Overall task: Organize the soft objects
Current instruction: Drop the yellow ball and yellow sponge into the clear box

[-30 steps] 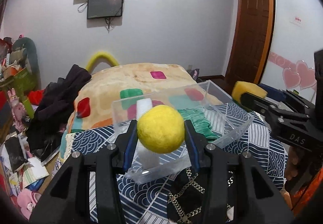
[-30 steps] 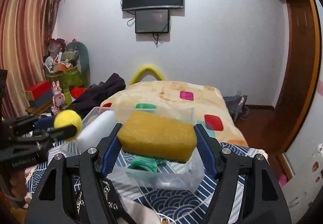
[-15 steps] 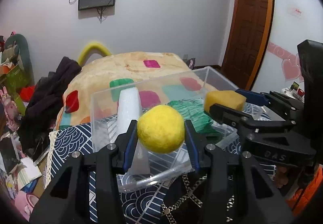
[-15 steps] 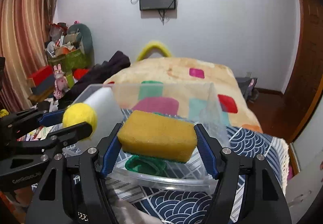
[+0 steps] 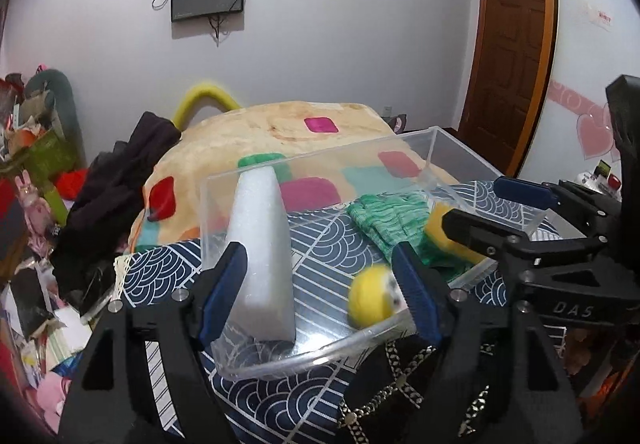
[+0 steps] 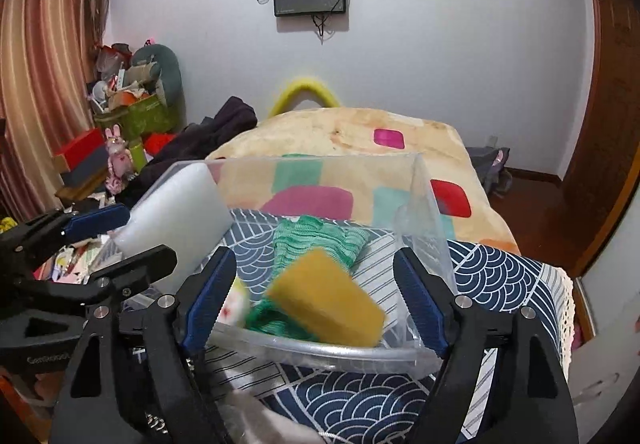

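Observation:
A clear plastic bin stands on a navy patterned cloth. My left gripper is open above its near edge; a blurred yellow ball lies loose in the bin, also seen in the right wrist view. My right gripper is open; a blurred yellow sponge is free inside the bin on a green knitted cloth. A white foam block leans at the bin's left end.
The navy patterned cloth covers the surface under the bin. A bed with a patchwork blanket lies behind. Dark clothes and clutter pile at the left. A wooden door is at the right.
Both grippers opened over the bin. The yellow ball left the left gripper and the sponge left the right gripper; both dropped into the bin.

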